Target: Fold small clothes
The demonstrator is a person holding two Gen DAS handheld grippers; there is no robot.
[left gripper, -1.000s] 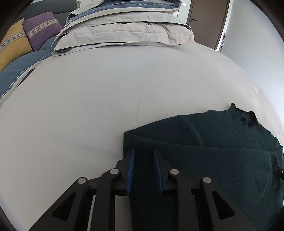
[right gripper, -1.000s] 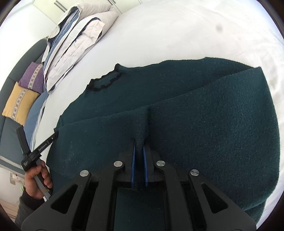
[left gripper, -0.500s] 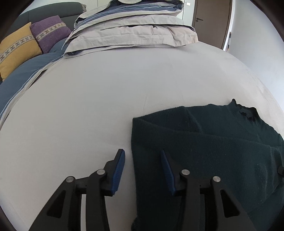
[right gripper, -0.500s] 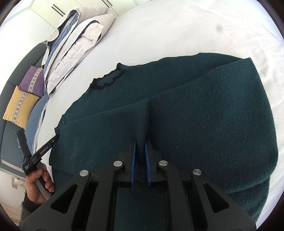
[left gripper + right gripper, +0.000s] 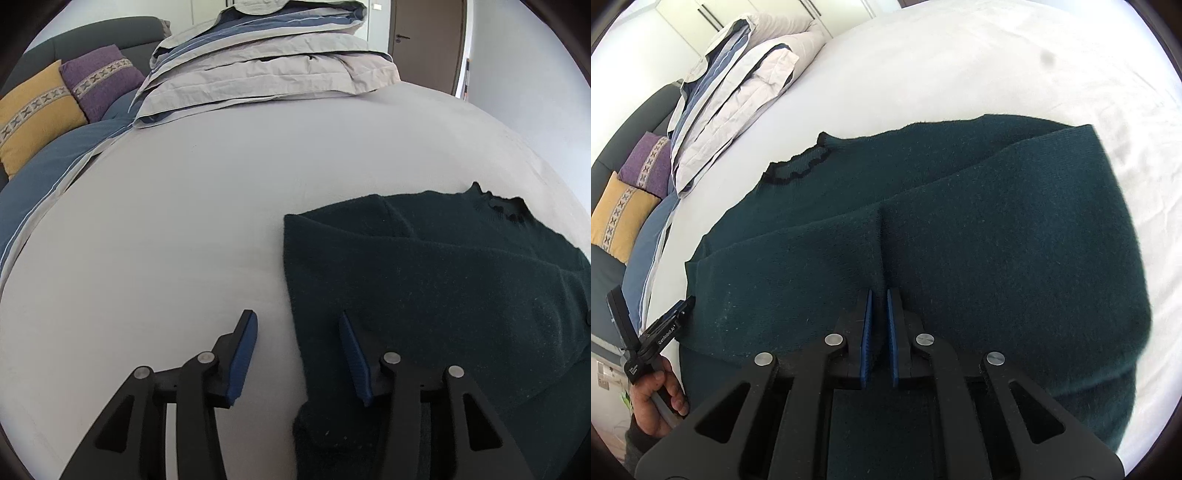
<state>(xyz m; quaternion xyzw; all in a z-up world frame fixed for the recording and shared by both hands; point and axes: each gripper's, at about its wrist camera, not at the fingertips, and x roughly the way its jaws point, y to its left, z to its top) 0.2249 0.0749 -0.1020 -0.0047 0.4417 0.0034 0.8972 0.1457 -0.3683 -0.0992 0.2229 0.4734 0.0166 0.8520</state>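
Hovering low at the near edge of the bed [image 5: 166, 206], the left gripper [image 5: 297, 354] had its jaws opening, roughly half wide, with nothing pressed between the blue pads [image 5: 243, 354]. The left side edge of the dark green sweater [image 5: 960, 240] ran between them: one pad stood over bare sheet, the other over the knit, and neither seemed to touch the cloth. Just to the right along that near edge, the right gripper [image 5: 878, 328] had its jaws nearly closed, a thin slot left between them, and a raised ridge of the sweater ran straight out from the fingertips. Whether that pinch of fabric was gripped or already slipping free could not be told for certain, though it looked held.

From both grippers the sweater lay ahead and away, a folded panel uppermost, its folded edge running across the bed from the left side edge to the right. Past that edge a single layer continued to the scalloped collar [image 5: 798, 166], which pointed toward the far side of the bed. The garment's long axis therefore ran side to side in front of the jaws, and the right gripper sat nearer its middle; any coming fold probably turned on that.

Beyond, folded bedding [image 5: 266, 77] was stacked at the far edge, with two cushions [image 5: 33, 110] at the far left corner.
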